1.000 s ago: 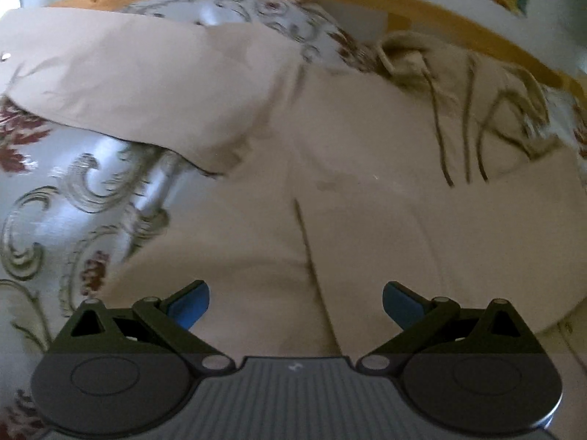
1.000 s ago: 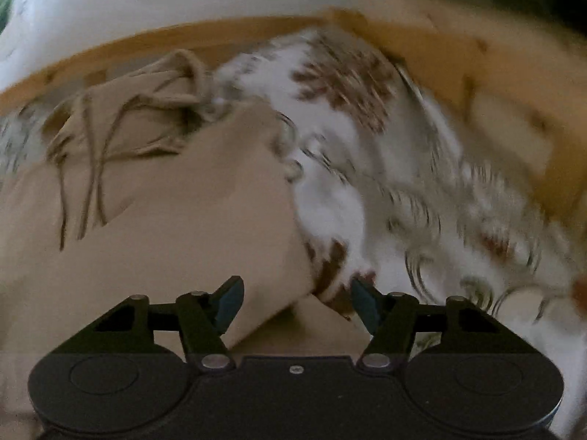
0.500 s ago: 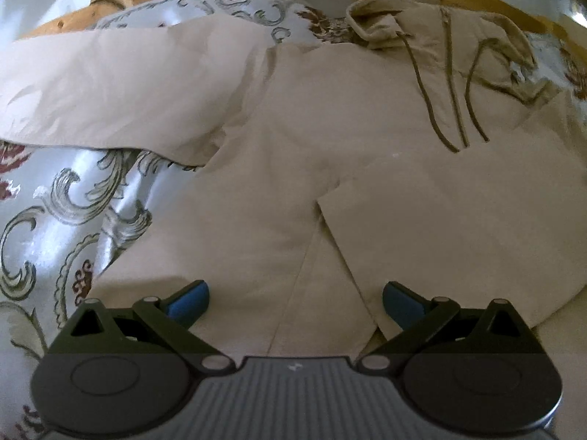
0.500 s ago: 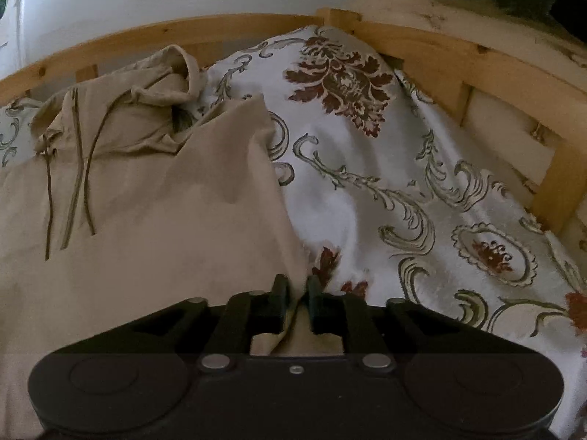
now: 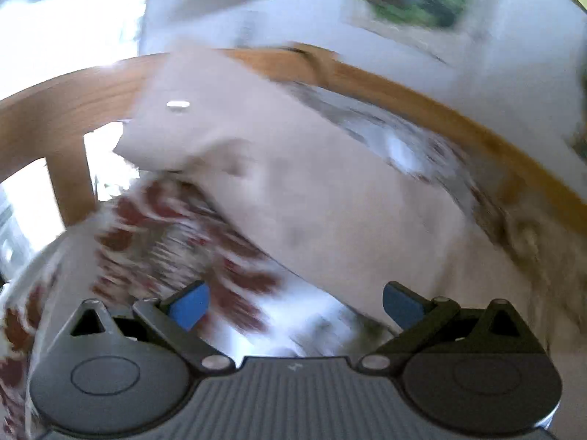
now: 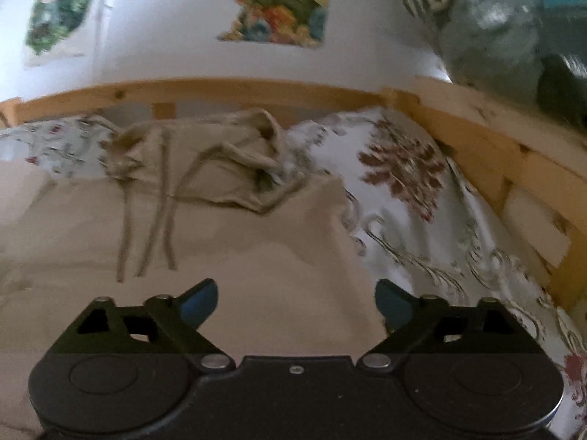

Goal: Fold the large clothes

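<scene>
A large beige hooded garment (image 6: 227, 242) lies spread on a bed, hood and drawstrings (image 6: 161, 227) at the far end. My right gripper (image 6: 296, 304) is open and empty just above the garment's folded right side. In the blurred left wrist view, the garment's left sleeve (image 5: 293, 190) stretches from the frame's upper left down to the right. My left gripper (image 5: 295, 304) is open and empty, over the bedspread at the sleeve's near edge.
The floral bedspread (image 6: 433, 227) covers the bed. A wooden bed frame (image 6: 488, 154) runs along the far and right sides, and along the left (image 5: 66, 110). The white wall behind carries pictures (image 6: 275, 3).
My right gripper has opened and let go of the garment's edge. My left gripper has swung fast to the left toward the outstretched sleeve, blurring its view.
</scene>
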Tool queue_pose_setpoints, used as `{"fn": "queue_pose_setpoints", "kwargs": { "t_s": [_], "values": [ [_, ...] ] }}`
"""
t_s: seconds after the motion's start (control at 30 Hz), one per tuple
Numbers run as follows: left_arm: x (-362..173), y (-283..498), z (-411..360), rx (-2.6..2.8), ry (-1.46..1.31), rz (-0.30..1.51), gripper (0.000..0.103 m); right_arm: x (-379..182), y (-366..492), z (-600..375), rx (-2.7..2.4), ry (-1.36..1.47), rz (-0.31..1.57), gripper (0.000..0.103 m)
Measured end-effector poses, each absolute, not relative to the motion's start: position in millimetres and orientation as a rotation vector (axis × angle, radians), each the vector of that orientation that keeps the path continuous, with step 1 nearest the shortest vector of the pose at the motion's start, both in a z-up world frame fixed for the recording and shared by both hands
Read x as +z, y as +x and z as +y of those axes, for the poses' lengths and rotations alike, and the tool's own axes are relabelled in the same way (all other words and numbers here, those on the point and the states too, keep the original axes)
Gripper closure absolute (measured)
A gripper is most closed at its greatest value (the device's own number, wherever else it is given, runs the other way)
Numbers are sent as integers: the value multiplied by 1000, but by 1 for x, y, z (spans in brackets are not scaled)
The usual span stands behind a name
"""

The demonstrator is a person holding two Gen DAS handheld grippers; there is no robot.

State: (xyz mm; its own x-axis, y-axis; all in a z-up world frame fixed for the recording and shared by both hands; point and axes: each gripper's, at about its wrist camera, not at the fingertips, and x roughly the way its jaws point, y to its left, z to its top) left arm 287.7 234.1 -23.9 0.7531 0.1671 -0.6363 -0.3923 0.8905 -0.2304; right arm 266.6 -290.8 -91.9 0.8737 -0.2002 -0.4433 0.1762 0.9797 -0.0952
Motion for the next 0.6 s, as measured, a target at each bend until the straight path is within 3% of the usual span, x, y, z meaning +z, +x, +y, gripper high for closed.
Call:
{"fn": "queue_pose_setpoints", "kwargs": {
  "t_s": [0.23,0.3,0.43,0.47,0.5,0.6],
  "values": [
    [-35,314,288,454,-563,544,1,-59,228,-253,-134,22,530,4],
    [-41,323,298,517,-635,510,7,-48,201,-248,-80,103,504,1],
    [-42,333,295,610,-686,459,47,-46,175,-237,-48,32,460,1],
    [-42,333,291,605,-696,447,65,-48,177,-236,-55,-3,456,1],
    [-41,333,289,594,-704,434,75,-52,179,-237,-66,-19,462,1],
    [-30,330,271,601,-642,376,91,-63,191,-244,-66,36,526,1]
  ]
}}
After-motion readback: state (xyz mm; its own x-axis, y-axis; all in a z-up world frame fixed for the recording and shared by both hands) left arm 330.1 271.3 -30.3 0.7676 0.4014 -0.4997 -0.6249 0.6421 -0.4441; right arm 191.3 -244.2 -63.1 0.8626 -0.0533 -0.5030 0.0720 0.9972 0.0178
